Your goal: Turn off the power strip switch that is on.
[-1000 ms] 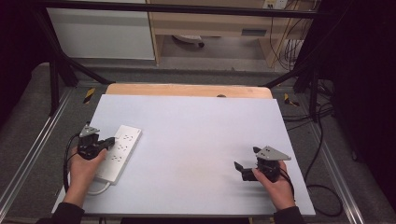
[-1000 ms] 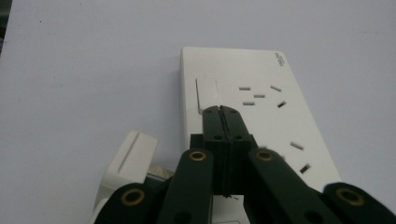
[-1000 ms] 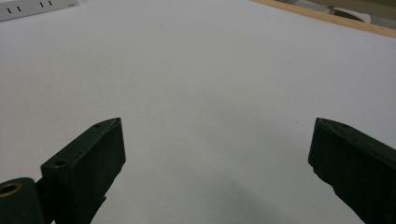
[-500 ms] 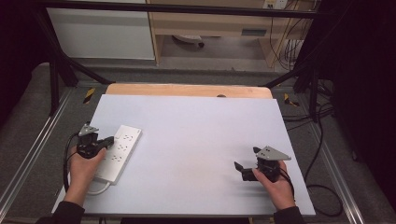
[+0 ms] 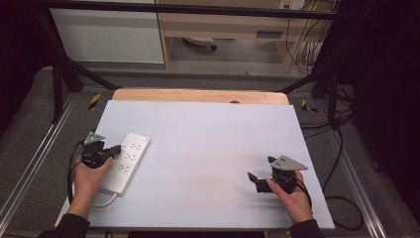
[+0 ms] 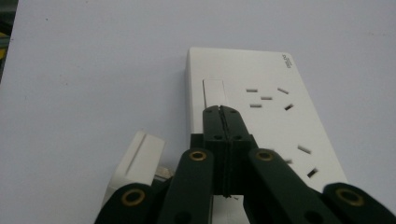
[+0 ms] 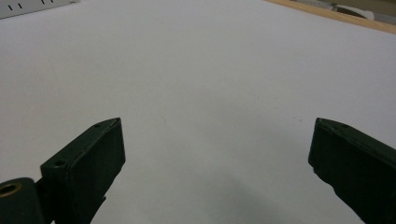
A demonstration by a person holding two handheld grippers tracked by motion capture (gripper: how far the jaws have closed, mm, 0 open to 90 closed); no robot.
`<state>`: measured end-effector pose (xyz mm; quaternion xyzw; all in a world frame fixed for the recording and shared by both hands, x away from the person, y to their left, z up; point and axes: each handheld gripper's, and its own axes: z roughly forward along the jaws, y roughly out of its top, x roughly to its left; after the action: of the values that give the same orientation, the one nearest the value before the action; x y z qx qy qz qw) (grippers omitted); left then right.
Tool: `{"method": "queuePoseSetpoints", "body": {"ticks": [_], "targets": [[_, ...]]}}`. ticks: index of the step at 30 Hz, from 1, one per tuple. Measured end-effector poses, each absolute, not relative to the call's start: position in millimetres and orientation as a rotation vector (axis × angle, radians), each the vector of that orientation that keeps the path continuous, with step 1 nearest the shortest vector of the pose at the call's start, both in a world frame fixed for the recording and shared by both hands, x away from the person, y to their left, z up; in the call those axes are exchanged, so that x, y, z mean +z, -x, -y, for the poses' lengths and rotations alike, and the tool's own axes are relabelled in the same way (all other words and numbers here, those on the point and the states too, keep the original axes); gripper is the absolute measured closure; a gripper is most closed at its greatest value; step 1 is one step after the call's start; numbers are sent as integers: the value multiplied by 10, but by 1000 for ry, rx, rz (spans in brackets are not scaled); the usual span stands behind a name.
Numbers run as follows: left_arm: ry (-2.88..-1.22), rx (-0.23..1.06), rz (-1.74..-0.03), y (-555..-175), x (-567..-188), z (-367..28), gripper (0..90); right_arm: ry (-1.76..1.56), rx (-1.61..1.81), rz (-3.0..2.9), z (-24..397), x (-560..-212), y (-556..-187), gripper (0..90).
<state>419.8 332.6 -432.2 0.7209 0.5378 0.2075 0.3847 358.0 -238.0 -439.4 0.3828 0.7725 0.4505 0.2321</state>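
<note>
Our left claw [image 6: 220, 112] has its jaws pressed flat together with nothing between them, and the joined tips sit right at the rocker switch [image 6: 215, 94] of the white power strip [image 6: 261, 116]. Pinched to a single narrow point like this, the claw works as a finger: our guess is that it is set there to press the switch, which a spread pair of jaws could not do cleanly. Whether the tips touch the rocker or hover just above it we cannot tell.

From the high view, the left claw [image 5: 106, 152] comes at the power strip [image 5: 128, 160] from its left edge, and the strip lies flat near the left side of the desk [image 5: 208, 148], angled away from us. Its white cable loops out from the near end beside our left hand [image 5: 88, 177]. In the left gripper view a small white block [image 6: 135, 163], probably the plug, lies just beside the strip's near corner; what it is exactly we cannot make out.

Our right claw [image 5: 257, 181] rests well apart, low over the bare right part of the desk, with its jaws spread wide and nothing in them. The right gripper view shows the two black jaws far apart over the plain white surface [image 7: 210, 93]. We judge it is simply parked clear, leaving the work to the left.
</note>
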Motion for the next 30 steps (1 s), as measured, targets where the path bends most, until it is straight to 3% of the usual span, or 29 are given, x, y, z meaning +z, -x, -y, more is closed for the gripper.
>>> {"method": "queuePoseSetpoints", "body": {"ticks": [30], "targets": [[-1863,545,-1369,-4199,-4316,-3289,900,-1054,1242,-2121,2382,-4392,-3577,42]]}}
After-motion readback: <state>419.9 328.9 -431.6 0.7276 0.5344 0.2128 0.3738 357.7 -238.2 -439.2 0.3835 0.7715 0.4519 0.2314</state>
